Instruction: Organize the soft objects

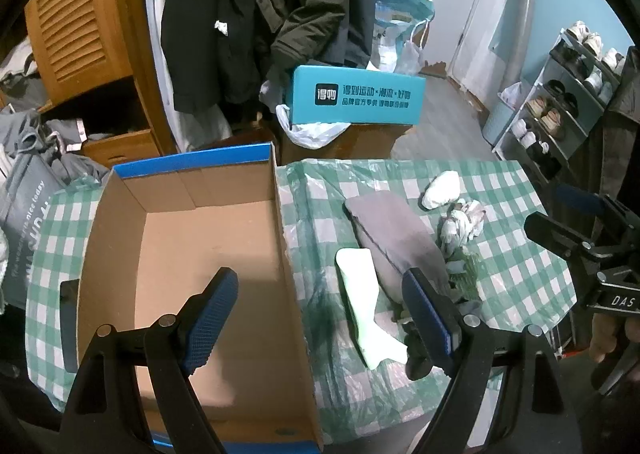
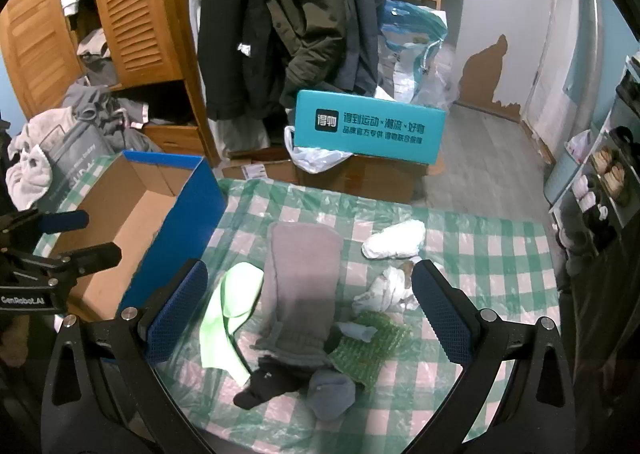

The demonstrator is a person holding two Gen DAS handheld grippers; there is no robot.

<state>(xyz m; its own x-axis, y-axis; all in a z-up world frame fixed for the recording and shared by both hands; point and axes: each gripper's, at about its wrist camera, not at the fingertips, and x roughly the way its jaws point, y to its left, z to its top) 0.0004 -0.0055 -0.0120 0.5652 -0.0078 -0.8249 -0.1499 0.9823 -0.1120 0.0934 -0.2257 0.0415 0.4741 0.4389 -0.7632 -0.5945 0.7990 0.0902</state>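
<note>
Spreading wide over a heap of socks and cloths, the right gripper (image 2: 310, 312) is seen with its blue-padded jaws fully parted and nothing grasped between them. Nearest to it, a black sock (image 2: 266, 384) and a blue-grey sock (image 2: 332, 394) are found at the front of the heap, with a green textured cloth (image 2: 368, 350) just beside them. A pale green sock (image 2: 226, 318) is laid against the left edge of a long grey sock (image 2: 300, 282), which stretches away across the green-and-white checked tablecloth (image 2: 500, 254). Further back, a crumpled white patterned cloth (image 2: 390, 288) and a balled white sock (image 2: 396, 242) are set apart from the heap. The left gripper (image 1: 320, 314) is likewise released and empty — one finger is held above the open cardboard shoebox (image 1: 288, 254), the other above the socks. The shoebox, blue outside, is placed to the left of the heap with nothing inside. Beyond the table, a teal box (image 2: 368, 125) is seen below hanging coats (image 2: 296, 13).
</note>
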